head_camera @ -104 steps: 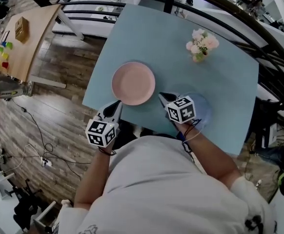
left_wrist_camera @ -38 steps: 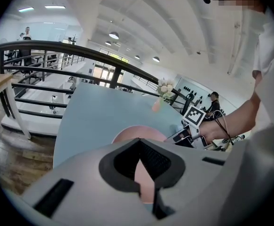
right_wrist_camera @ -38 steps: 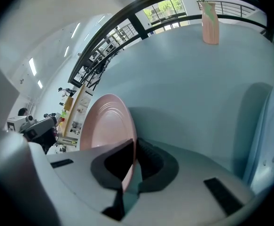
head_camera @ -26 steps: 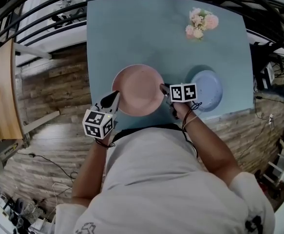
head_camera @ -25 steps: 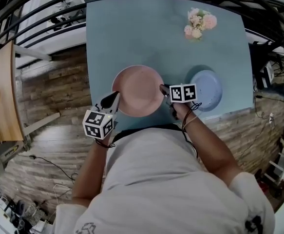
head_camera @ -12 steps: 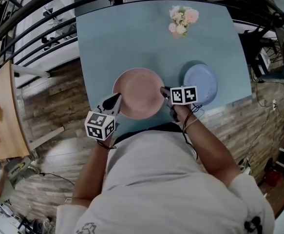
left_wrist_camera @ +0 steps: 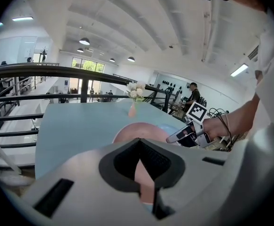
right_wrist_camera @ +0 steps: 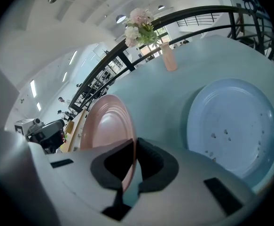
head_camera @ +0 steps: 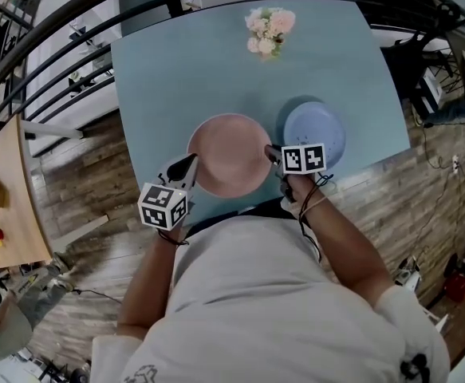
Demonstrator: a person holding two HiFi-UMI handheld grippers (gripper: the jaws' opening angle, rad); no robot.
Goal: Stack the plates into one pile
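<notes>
While gripped at two opposite points of its rim, the pink plate (head_camera: 230,154) sits over the near part of the blue-green table (head_camera: 192,70), just beside the blue plate (head_camera: 316,130), which lies flat to its right. The left gripper (head_camera: 191,164) has its jaws pressed onto the pink plate's left rim, and the right gripper (head_camera: 270,152) is clamped likewise on the right rim; the left cube (head_camera: 164,207) and the right cube (head_camera: 305,159) carry black-and-white square markers. A vase of pale flowers (head_camera: 269,29) stands near the table's far edge, well apart from both plates.
</notes>
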